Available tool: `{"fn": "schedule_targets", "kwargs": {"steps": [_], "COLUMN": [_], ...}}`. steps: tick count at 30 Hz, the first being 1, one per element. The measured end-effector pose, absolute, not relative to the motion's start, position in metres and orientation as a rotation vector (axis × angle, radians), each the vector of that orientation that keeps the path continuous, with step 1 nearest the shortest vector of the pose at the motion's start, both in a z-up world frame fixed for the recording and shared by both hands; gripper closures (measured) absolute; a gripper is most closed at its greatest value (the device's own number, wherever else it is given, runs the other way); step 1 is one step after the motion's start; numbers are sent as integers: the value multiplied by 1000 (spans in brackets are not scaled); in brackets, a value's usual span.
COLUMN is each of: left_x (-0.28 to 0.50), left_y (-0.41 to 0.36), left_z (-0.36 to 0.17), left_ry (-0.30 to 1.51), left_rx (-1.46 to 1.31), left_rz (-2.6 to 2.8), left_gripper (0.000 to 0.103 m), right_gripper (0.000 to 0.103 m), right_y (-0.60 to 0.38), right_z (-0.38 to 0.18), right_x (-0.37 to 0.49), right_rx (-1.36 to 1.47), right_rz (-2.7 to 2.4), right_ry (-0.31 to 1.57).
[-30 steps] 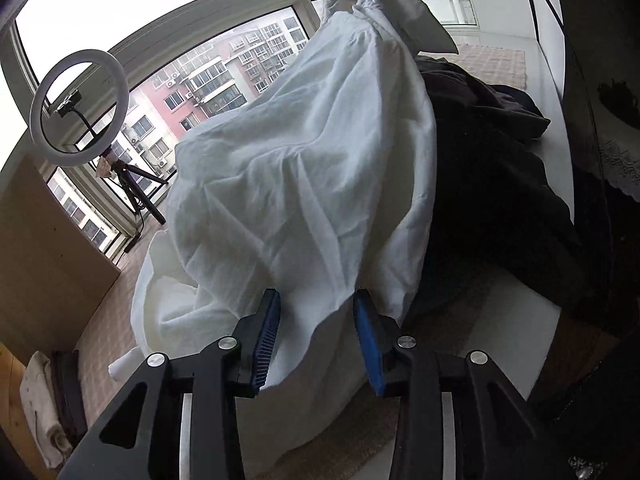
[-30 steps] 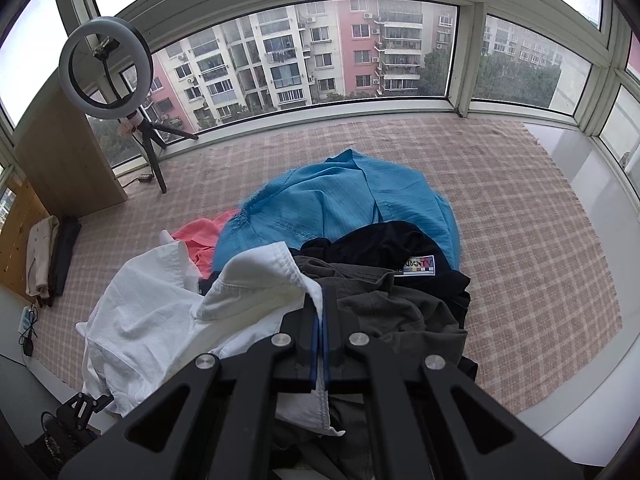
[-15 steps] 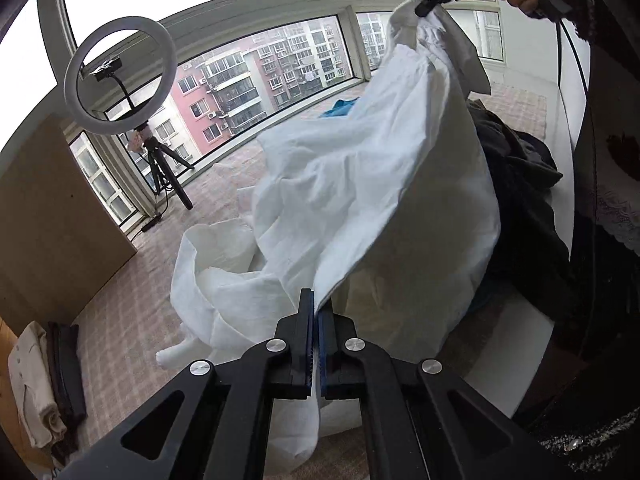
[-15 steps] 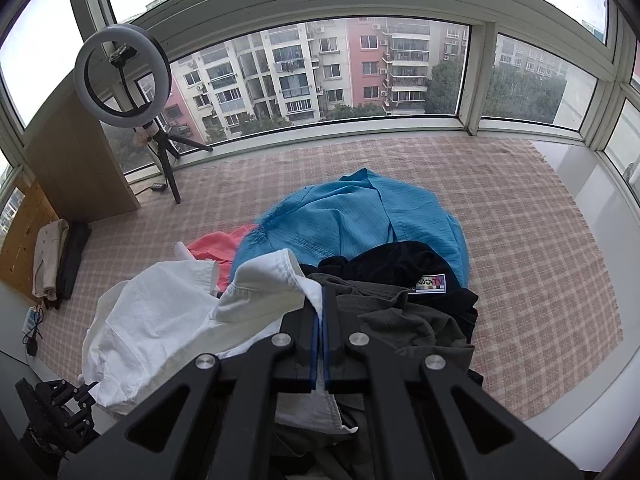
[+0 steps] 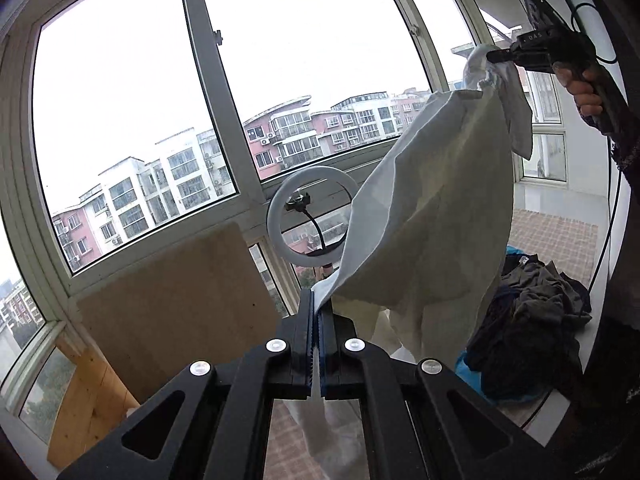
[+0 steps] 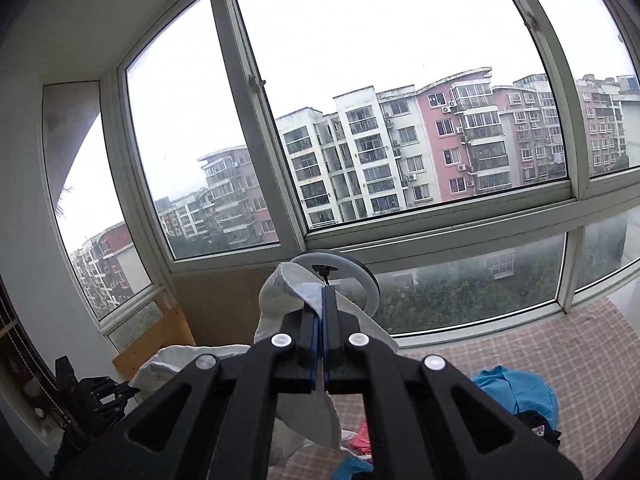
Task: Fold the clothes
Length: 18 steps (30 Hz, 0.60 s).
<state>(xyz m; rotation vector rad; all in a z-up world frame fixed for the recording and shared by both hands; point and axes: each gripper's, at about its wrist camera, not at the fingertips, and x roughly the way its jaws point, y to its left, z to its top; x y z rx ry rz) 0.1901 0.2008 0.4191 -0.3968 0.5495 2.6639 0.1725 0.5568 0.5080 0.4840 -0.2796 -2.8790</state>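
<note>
A white garment (image 5: 432, 216) hangs in the air, stretched between both grippers. My left gripper (image 5: 318, 300) is shut on its lower edge. In the left wrist view my right gripper (image 5: 496, 56), held by a hand, pinches the bunched top of the cloth high at the upper right. From the right wrist view, my right gripper (image 6: 322, 300) is shut on a white hem of the garment (image 6: 288, 284), whose rest drops below out of sight. A pile of dark and blue clothes (image 5: 532, 320) lies on the checked mat (image 6: 592, 352) under it.
A ring light on a stand (image 5: 310, 216) stands by the window. A wooden board (image 5: 172, 316) leans against the window wall at the left. Blue clothing (image 6: 516, 392) and a red piece (image 6: 362, 436) lie on the mat. Large windows (image 6: 400, 140) surround the space.
Both grippers have risen high, lifting the white garment off the pile into the air. The left gripper, open a second ago, shut on the garment's edge and stays shut.
</note>
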Motion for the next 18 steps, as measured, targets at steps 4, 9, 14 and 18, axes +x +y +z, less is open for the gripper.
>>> {"fn": "schedule_targets", "kwargs": {"steps": [4, 9, 14, 18], "left_x": [203, 182, 181, 180], "left_y": [172, 171, 177, 185], "left_z": [409, 302, 223, 199], "left_ry": [438, 298, 146, 98], "left_rx": [-391, -684, -788, -801], "left_rz": [2597, 2369, 2227, 2203], "left_gripper": [102, 102, 102, 97], "right_gripper": [102, 102, 102, 102], "right_y": [495, 422, 423, 433], "right_z": [575, 512, 454, 443], "right_x": [201, 178, 170, 170], "right_rx": [360, 719, 939, 1015], "right_rz": [-2857, -2959, -2968, -2977], "right_ry": [-220, 78, 36, 0]}}
